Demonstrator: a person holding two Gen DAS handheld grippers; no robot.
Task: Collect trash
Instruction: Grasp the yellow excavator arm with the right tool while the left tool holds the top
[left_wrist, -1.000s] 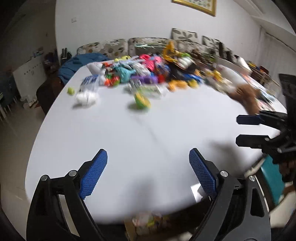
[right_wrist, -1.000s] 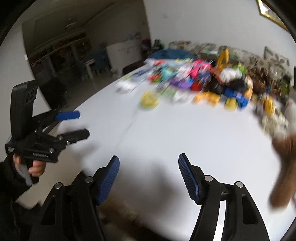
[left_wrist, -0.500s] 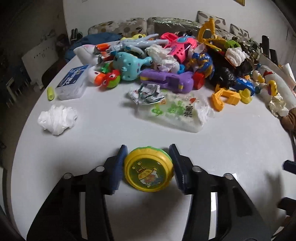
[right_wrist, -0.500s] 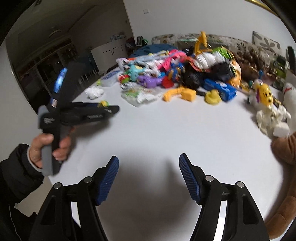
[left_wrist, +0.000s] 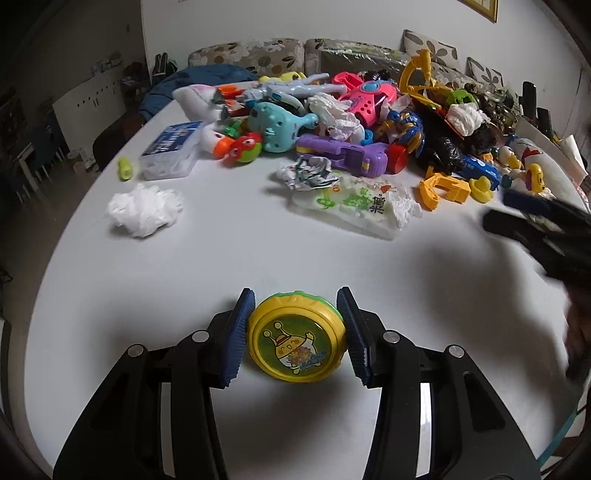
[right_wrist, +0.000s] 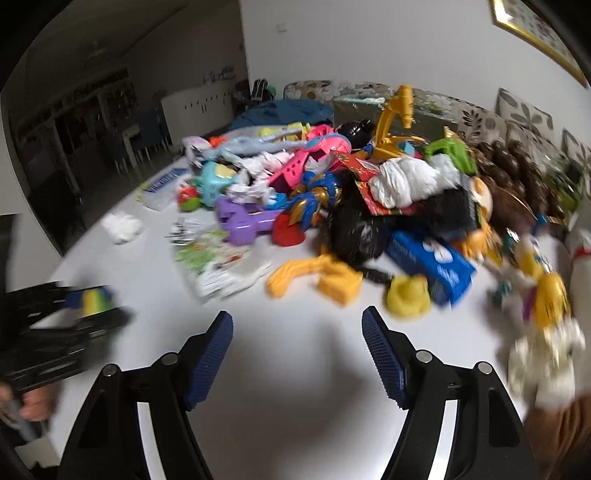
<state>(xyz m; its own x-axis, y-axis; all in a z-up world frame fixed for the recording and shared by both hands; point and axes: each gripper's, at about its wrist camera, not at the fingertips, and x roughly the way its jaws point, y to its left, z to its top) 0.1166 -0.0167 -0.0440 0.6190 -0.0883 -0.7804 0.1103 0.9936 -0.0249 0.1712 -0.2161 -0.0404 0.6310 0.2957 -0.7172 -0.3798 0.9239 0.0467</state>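
Observation:
My left gripper (left_wrist: 295, 293) is shut on a round yellow disc toy (left_wrist: 295, 339) with a cartoon face, just over the white table (left_wrist: 221, 266). In the right wrist view that gripper (right_wrist: 74, 306) is a blur at the left with the disc (right_wrist: 94, 299) in it. My right gripper (right_wrist: 297, 315) is empty and its jaws are opening, short of the pile. Trash lies ahead: a crumpled white tissue (left_wrist: 144, 210), a crumpled wrapper (left_wrist: 308, 173), a printed plastic bag (left_wrist: 354, 206) and a black bag (right_wrist: 354, 229).
A heap of toys fills the far half of the table: a purple toy (left_wrist: 343, 155), a yellow rubber duck (right_wrist: 408, 295), a blue box (right_wrist: 432, 266). A clear box (left_wrist: 171, 153) sits at the left. A brown plush (right_wrist: 561, 435) lies at the right edge. A sofa stands behind.
My left gripper moved forward to the yellow disc and shut on it. My right gripper swung in toward the toy pile, which now looks much nearer, and its jaws stand a little wider.

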